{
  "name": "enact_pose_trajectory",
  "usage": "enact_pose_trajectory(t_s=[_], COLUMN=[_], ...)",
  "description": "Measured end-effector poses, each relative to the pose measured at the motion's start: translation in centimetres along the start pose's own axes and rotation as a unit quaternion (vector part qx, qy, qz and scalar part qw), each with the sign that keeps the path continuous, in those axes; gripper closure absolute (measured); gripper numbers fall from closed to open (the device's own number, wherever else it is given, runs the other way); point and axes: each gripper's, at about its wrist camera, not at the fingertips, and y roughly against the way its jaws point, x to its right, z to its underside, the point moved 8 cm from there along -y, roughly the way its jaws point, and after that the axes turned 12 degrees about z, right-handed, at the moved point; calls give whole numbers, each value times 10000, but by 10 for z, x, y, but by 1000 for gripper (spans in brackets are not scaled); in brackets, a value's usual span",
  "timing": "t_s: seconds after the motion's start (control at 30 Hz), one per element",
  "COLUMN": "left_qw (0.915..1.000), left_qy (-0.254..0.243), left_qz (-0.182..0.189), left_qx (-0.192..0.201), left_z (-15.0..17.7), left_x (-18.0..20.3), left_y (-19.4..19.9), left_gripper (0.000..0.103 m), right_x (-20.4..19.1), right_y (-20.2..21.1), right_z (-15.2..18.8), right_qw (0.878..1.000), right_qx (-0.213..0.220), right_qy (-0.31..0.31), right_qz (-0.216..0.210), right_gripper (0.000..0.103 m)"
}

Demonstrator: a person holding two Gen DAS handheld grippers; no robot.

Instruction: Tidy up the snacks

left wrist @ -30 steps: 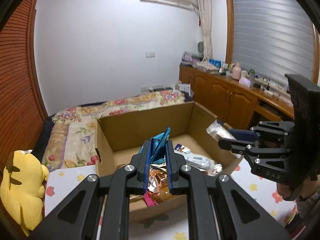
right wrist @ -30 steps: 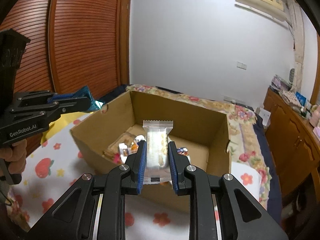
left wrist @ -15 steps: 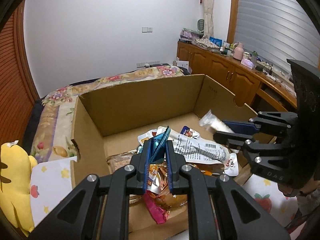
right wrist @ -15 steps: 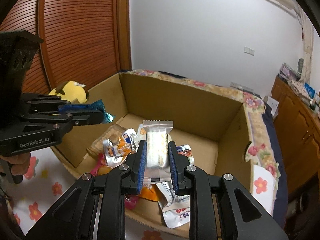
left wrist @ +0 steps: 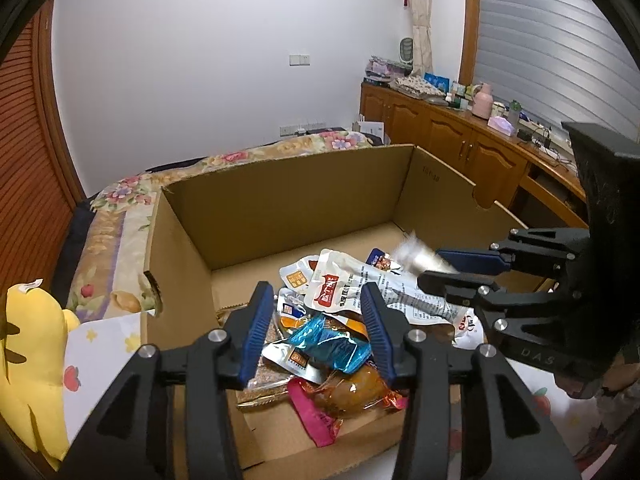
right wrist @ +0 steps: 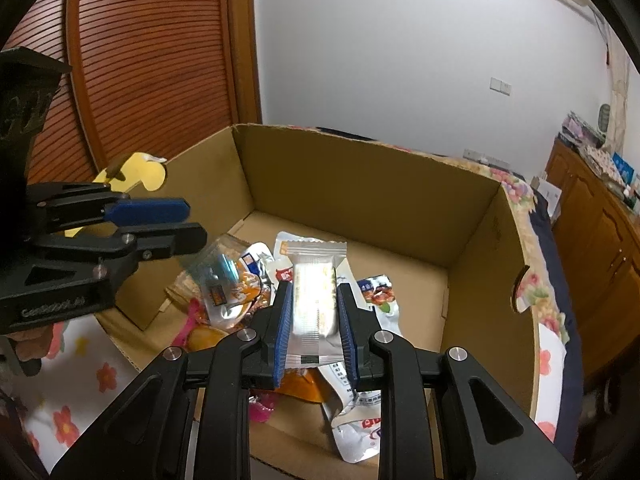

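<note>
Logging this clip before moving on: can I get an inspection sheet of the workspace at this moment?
Surface: floral cloth under the cardboard box.
Job's things: blue packet on the snack pile in the box; clear wafer packet.
Clutter: yellow plush beside the box.
Grippers: left gripper opening, pads clear of the blue packet; right gripper shut on the wafer packet.
Cables: nothing seen nearby.
Surroundings: bed, wooden cabinets.
</note>
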Motion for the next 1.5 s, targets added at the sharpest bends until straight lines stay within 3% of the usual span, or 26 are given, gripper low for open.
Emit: enact_pose_trajectory(t_s=[0.2, 0.7, 0.8, 0.9, 0.97, 1.03, 1.17, 1.5], left_qw=[9999, 9972, 9964, 9948, 9928, 9908, 9855, 9790], left_qy=[5, -316, -344, -430, -522, -575, -577, -157], left_qz=[-108, -466, -535, -626, -688, -784, -1009, -1292], left_qx=[104, 494, 555, 683, 827, 940, 1232, 1568], left_z=[3, 0, 1, 2, 0, -1, -4, 14], left_x=[8, 52, 59, 68, 72, 74, 74, 71], left_y=[21, 96, 106, 120, 130, 140, 160, 200], left_gripper=[58, 57, 46, 22, 9, 4, 0, 0], right_x=[1, 10, 11, 14, 14, 15, 18, 26], right_y=[12, 94, 110, 125, 132, 140, 150, 184], right_z=[1, 11, 16, 23, 23, 21, 16, 21], right_qw=[10000, 9981, 9973, 9961, 9955, 9943, 9913, 9809], right_qx=[51, 511, 592, 665, 709, 793, 947, 1245], right_qy=[-47, -281, -318, -407, -436, -483, -596, -931], right_qz=[44, 217, 308, 403, 454, 524, 689, 1168], right_gripper=[64, 63, 57, 44, 30, 16, 0, 0])
